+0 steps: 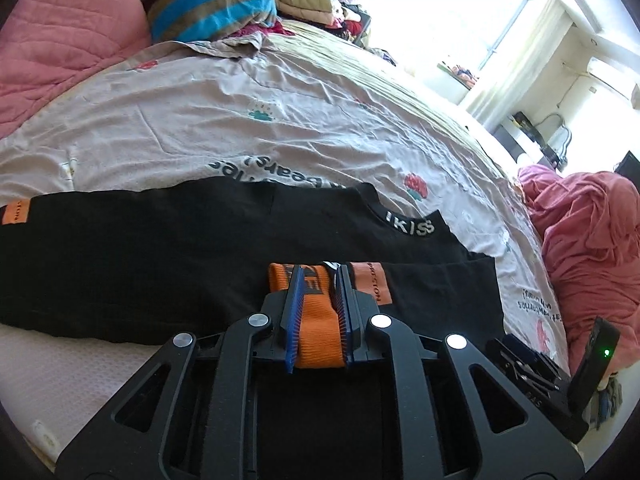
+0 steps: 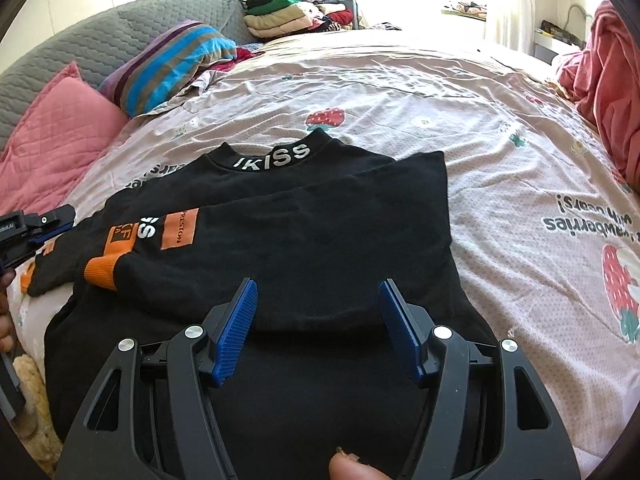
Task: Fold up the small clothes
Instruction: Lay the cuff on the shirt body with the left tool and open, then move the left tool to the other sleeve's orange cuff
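Lying flat near the bed's front edge: one black top (image 2: 280, 240), collar lettered IKISS, one sleeve folded across the chest.

Left gripper (image 1: 318, 280): jaws pressed together, pinching the orange cuff (image 1: 320, 336) of that sleeve. Its own view alone shows this grip, and the second orange patch at the top's far left end. In the right view only the gripper's body shows at the left edge, and the cuff (image 2: 102, 272) lies on the chest beside the orange labels.

Right gripper (image 2: 318, 308): jaws spread, blue pads (image 2: 234, 332) either side of the top's lower part, gripping nothing. A fingertip (image 2: 352, 468) shows at the bottom edge of this view only.

Open room: the strawberry-print sheet (image 2: 500, 160) lies bare beyond the collar and to the right of the top.

Edges: pink pillow (image 2: 56, 136), striped pillow (image 2: 172, 64) and grey headboard at the left; folded clothes stacked at the far side (image 2: 288, 12); pink blanket (image 2: 612, 80) heaped at the right.
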Demonstrator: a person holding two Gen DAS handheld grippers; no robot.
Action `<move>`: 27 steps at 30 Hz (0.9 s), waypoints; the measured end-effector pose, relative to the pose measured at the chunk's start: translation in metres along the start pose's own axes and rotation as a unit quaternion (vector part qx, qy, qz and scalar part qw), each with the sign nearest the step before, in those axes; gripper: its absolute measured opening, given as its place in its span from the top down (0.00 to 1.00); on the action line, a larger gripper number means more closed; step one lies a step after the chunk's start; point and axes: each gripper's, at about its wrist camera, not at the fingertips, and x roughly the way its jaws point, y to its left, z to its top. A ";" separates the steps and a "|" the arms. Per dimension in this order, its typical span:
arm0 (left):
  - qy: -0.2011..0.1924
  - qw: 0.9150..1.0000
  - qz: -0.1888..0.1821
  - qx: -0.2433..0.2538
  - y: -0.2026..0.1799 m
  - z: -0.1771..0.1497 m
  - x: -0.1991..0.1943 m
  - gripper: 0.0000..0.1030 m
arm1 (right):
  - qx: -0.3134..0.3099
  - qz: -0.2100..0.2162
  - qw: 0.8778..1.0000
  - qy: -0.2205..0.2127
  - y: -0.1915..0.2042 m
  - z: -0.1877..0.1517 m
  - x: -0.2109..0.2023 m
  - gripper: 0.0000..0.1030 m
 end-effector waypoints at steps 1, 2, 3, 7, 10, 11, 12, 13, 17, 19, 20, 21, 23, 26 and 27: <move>0.007 1.000 0.000 0.008 -0.006 -0.002 0.005 0.92 | -0.003 0.000 1.000 0.002 0.002 0.001 0.002 0.40; 0.016 1.000 0.000 0.015 -0.011 -0.004 0.011 0.92 | -0.005 -0.002 1.000 0.003 0.004 0.002 0.003 0.40; 0.026 0.999 0.000 0.023 -0.016 -0.006 0.017 0.92 | -0.008 -0.002 1.000 0.004 0.007 0.003 0.005 0.40; 0.068 0.996 0.014 0.052 -0.030 -0.024 0.046 0.81 | -0.022 -0.008 1.000 0.008 0.013 0.005 0.010 0.40; 0.096 0.993 0.039 0.061 -0.026 -0.036 0.062 0.73 | -0.023 -0.019 0.999 0.019 0.009 0.004 0.016 0.39; 0.102 0.992 0.041 0.063 -0.023 -0.040 0.066 0.73 | -0.017 -0.023 0.999 0.029 0.005 0.002 0.020 0.30; 0.100 0.992 0.040 0.064 -0.021 -0.043 0.066 0.73 | -0.009 -0.025 0.999 0.036 0.001 0.001 0.023 0.24; 0.095 0.992 0.039 0.067 -0.021 -0.045 0.065 0.73 | 0.002 -0.027 0.999 0.044 -0.004 -0.001 0.027 0.19; 0.088 0.994 0.029 0.060 -0.018 -0.047 0.055 0.68 | 0.026 -0.022 0.998 0.055 -0.016 -0.006 0.034 0.19; 0.083 0.995 0.026 0.055 -0.018 -0.045 0.049 0.61 | 0.020 -0.015 0.999 0.040 -0.013 -0.005 0.025 0.19; 0.078 0.995 0.028 0.055 -0.018 -0.043 0.044 0.56 | 0.019 -0.011 0.999 0.034 -0.011 -0.005 0.021 0.17; 0.072 0.995 0.031 0.055 -0.019 -0.041 0.039 0.53 | 0.019 -0.006 0.999 0.026 -0.009 -0.004 0.016 0.15; 0.062 0.996 0.033 0.056 -0.020 -0.038 0.031 0.49 | 0.015 0.000 1.000 0.017 -0.005 -0.003 0.010 0.10; 0.054 0.996 0.039 0.058 -0.018 -0.035 0.019 0.32 | 0.010 0.009 1.000 0.005 0.001 -0.001 0.001 0.08; 0.052 0.996 0.036 0.056 -0.016 -0.035 0.016 0.32 | 0.011 0.011 1.000 0.002 0.003 0.001 -0.001 0.08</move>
